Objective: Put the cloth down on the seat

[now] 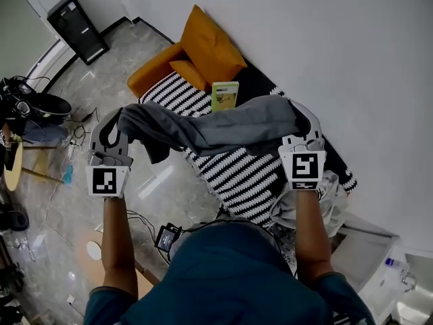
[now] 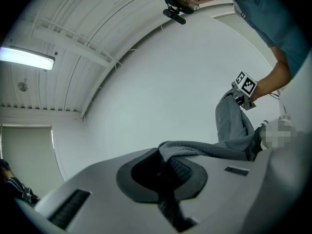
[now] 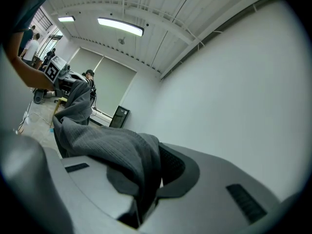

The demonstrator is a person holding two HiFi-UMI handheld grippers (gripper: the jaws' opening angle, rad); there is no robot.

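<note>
Two tools and one grey cloth (image 1: 223, 131), which is stretched between them. The left tool (image 1: 116, 128), at the cloth's 9 o'clock end, has its jaws clamped tight on a thin edge. The right tool (image 1: 302, 124), at the 3 o'clock end, has its jaws clamped on a thicker fold. In the head view the cloth covers the tips of both tools. One striped seat (image 1: 237, 175) runs from 11 o'clock to 4 o'clock. The cloth hides its middle and the person's torso (image 1: 230, 276) cuts off its near edge. The cloth hangs across the seat, its left end out over the floor (image 1: 61, 202); whether it touches the seat cannot be told. Two orange cushions (image 1: 210, 46) lie at the seat's 11 o'clock end, and one green box (image 1: 224, 95) stands just beside them at the cloth's 12 o'clock; its print is unreadable. One pale heap of fabric (image 1: 328, 198), partly behind the right forearm, lies at the 4 o'clock end
</note>
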